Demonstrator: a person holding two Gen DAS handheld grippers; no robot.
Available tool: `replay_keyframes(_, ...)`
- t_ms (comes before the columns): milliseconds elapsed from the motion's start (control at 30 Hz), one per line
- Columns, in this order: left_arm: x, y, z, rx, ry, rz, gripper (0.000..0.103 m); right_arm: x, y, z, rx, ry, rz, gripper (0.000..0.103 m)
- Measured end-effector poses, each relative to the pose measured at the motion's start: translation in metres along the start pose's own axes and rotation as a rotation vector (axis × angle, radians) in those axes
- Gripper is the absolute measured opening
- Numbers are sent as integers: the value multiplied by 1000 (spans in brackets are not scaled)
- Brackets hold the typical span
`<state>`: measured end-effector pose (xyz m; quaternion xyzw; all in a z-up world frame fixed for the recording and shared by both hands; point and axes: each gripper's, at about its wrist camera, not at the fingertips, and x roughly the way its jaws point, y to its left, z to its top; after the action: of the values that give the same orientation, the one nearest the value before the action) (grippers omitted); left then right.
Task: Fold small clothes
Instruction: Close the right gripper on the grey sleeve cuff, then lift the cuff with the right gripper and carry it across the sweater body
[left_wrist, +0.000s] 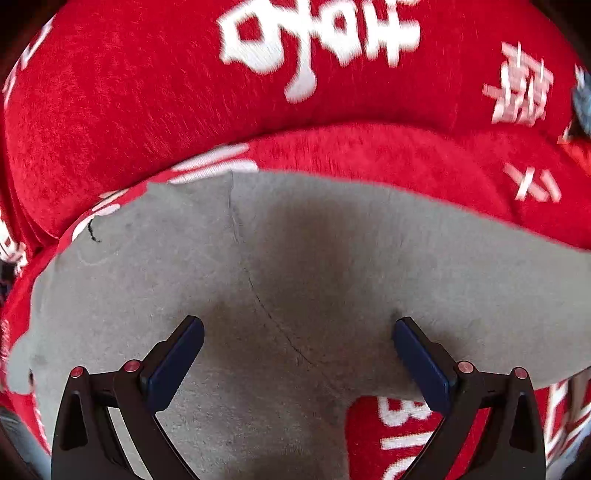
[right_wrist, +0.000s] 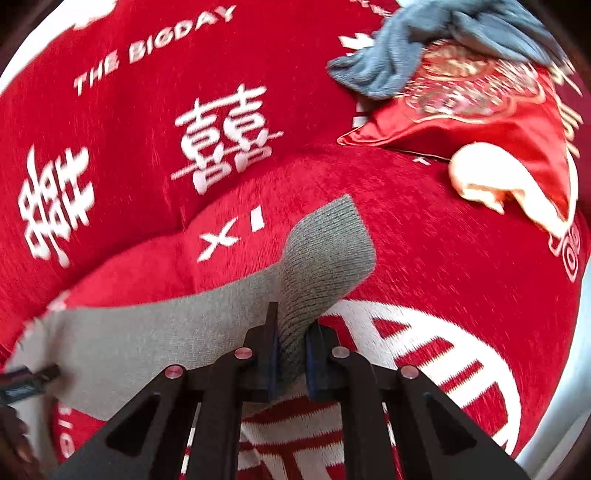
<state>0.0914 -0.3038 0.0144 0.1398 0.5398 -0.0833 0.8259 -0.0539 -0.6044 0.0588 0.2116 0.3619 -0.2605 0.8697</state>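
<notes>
A small grey knit garment (left_wrist: 295, 266) lies spread on a red cover with white lettering (left_wrist: 147, 92). My left gripper (left_wrist: 297, 328) is open, its fingers resting wide apart just over the grey cloth, holding nothing. In the right wrist view my right gripper (right_wrist: 291, 339) is shut on the ribbed cuff end of the grey garment (right_wrist: 325, 258), which stands up and curls out from between the fingers. The rest of the garment (right_wrist: 147, 332) lies flat to the left. The tip of the left gripper (right_wrist: 33, 376) shows at the left edge, resting on the cloth.
The red cover (right_wrist: 461, 258) spans a cushioned seat and backrest. A red satin embroidered cushion (right_wrist: 480, 122) lies at the far right with a blue-grey cloth (right_wrist: 424, 48) crumpled on it and a pale cream piece (right_wrist: 491, 177) beside it.
</notes>
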Motion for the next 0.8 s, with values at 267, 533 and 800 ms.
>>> replay_keyframes(267,-8,-5,-4,39,-40,12,103,-1,-5,-5,79,8,40,12)
replay_keyframes(533,-21,1,-10,41,-70,-47,103,-19,13,0,59,-4,92,12)
replay_keyframes(800,-35,32,-28,10,-111,-92,103,-36,60,-2,19,-10,176,12)
